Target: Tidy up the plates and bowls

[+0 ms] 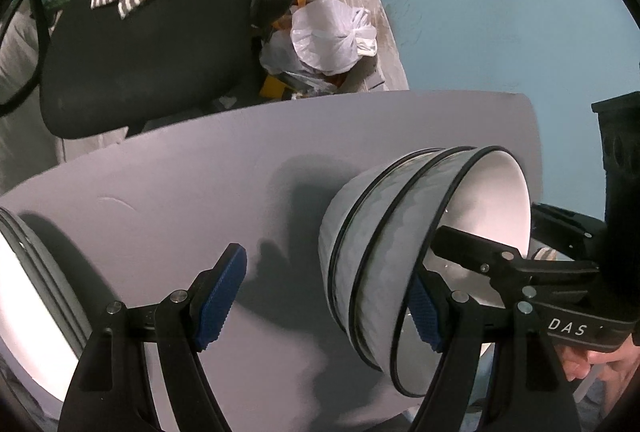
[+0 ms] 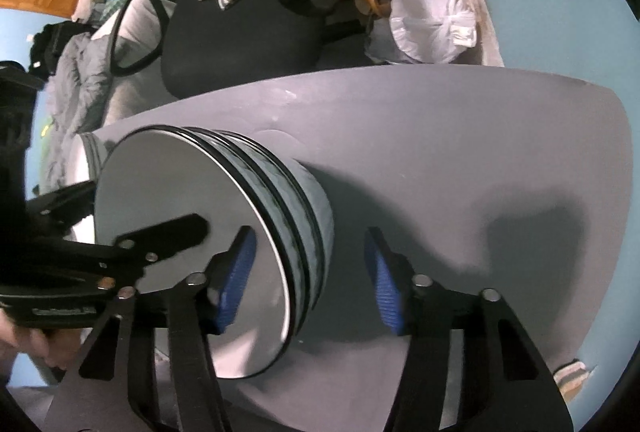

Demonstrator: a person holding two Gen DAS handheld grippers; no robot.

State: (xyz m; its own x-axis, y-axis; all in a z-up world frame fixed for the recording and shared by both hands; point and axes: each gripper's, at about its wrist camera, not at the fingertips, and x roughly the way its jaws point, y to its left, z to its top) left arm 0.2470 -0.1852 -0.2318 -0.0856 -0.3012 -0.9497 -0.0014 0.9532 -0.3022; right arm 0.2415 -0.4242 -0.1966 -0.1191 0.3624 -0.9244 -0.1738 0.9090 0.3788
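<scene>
I am looking at a stack of bowls [image 1: 404,252], three nested, grey outside with black rims and white inside, standing on the grey desk [image 1: 192,188] between my two claws. The whole move is turning on how each claw is sitting against that top rim.

The left claw [image 1: 324,300] is standing wide, and the stack is lying to its right side: its right pad is tucked inside the top bowl, its left pad hanging out over bare desk, nothing pressed between them. The right claw [image 2: 312,280] is mirrored: the stack is to its left, its left pad reaching inside the top bowl, its right pad outside, clear of the grey wall. Its jaws are standing about half open, straddling the bowl wall, and I am not seeing either pad pressing yet.

So I am judging both hands about equally near, on opposite sides of the rim. A stack of plates [image 1: 24,296] is waiting at the desk's left edge, beside the left claw.
</scene>
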